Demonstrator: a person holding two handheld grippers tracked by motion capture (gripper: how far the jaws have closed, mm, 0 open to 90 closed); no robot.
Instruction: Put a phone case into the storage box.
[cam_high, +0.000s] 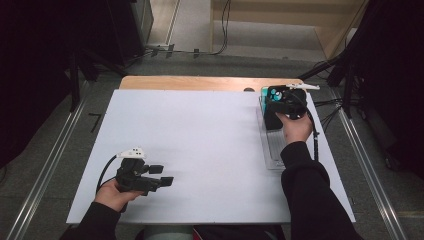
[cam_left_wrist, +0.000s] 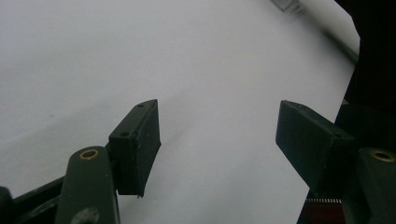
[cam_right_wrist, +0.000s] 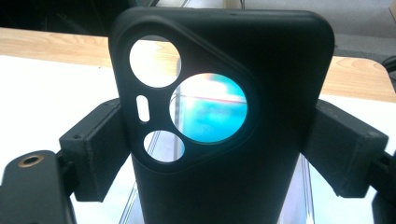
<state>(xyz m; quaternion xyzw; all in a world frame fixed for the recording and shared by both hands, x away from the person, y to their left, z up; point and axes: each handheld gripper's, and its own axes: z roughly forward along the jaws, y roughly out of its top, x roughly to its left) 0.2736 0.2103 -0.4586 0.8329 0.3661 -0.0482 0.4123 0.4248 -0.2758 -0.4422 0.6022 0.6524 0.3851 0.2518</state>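
My right gripper (cam_high: 286, 100) is shut on a black phone case (cam_high: 272, 117) at the table's far right. The case stands upright between the pads (cam_right_wrist: 100, 149), which press on its two long sides. It fills the right gripper view as the phone case (cam_right_wrist: 261, 154), with round camera cut-outs near its top. It hangs over the far end of a clear plastic tray (cam_high: 272, 150). Something teal shows through the largest cut-out. My left gripper (cam_high: 162, 175) rests low at the near left, open, with nothing between its jaws, and bare white table (cam_left_wrist: 140, 56) lies under the gripper (cam_left_wrist: 219, 140).
A white sheet (cam_high: 200, 145) covers the table, and a strip of bare wood (cam_high: 200, 82) shows along the far edge. Cables (cam_high: 330, 107) hang off the right side by the tray. Metal rails (cam_high: 370, 165) run along the floor on both sides.
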